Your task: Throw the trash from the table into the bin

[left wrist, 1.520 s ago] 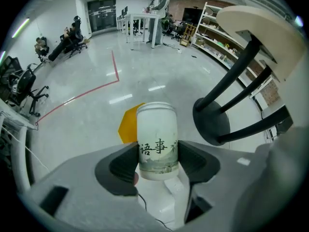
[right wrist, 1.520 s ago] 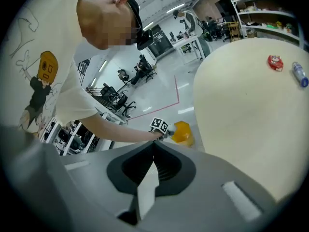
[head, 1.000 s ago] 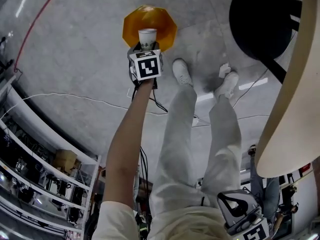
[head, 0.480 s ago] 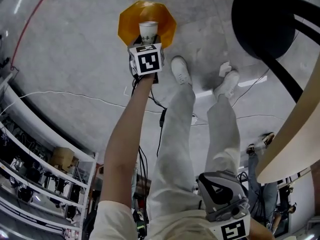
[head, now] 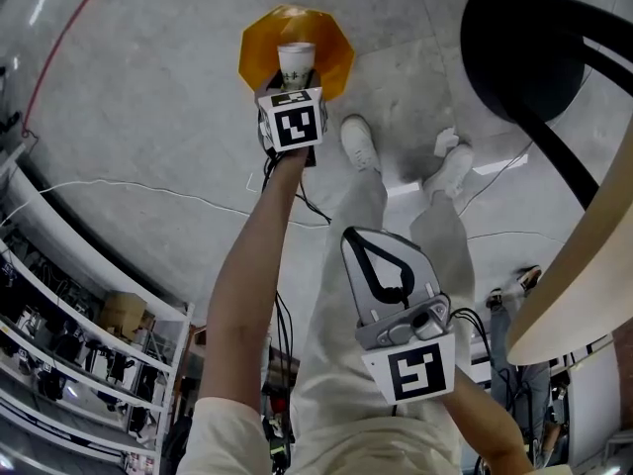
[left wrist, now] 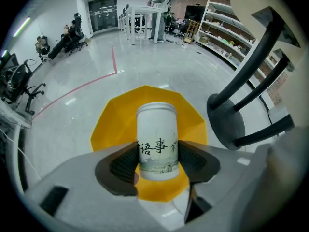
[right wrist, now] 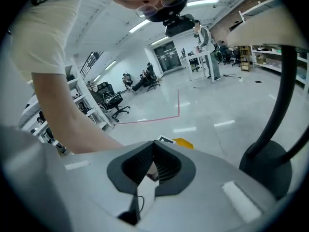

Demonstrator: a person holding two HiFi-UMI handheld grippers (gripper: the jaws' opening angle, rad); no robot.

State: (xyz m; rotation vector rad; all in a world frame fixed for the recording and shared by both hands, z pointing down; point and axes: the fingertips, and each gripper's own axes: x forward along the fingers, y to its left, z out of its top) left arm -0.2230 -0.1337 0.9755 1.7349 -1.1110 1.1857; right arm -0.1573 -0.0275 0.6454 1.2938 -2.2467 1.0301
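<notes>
Orange bin [left wrist: 116, 124] is sitting directly beneath the paper cup [left wrist: 157, 129] I am gripping in my left tongs [left wrist: 157, 158]. I am aiming to release it over the centre. My right tongs [right wrist: 153, 153] are hanging shut and empty.

Person wears pale off-white trousers [head: 341, 315], white shoes [head: 359, 142] and a cream short sleeve [head: 229, 435]. Left gripper [head: 295, 87]: grey moulded shell, black ribbed pads [left wrist: 126, 164], a white marker cube [head: 293, 123] printed with black squares, and a thin black cable [head: 306, 199] trailing off it. Right gripper [head: 359, 237]: same grey shell with a black teardrop-shaped inset, a second marker cube [head: 419, 370] at the rear, dark wires [head: 467, 317] alongside.
</notes>
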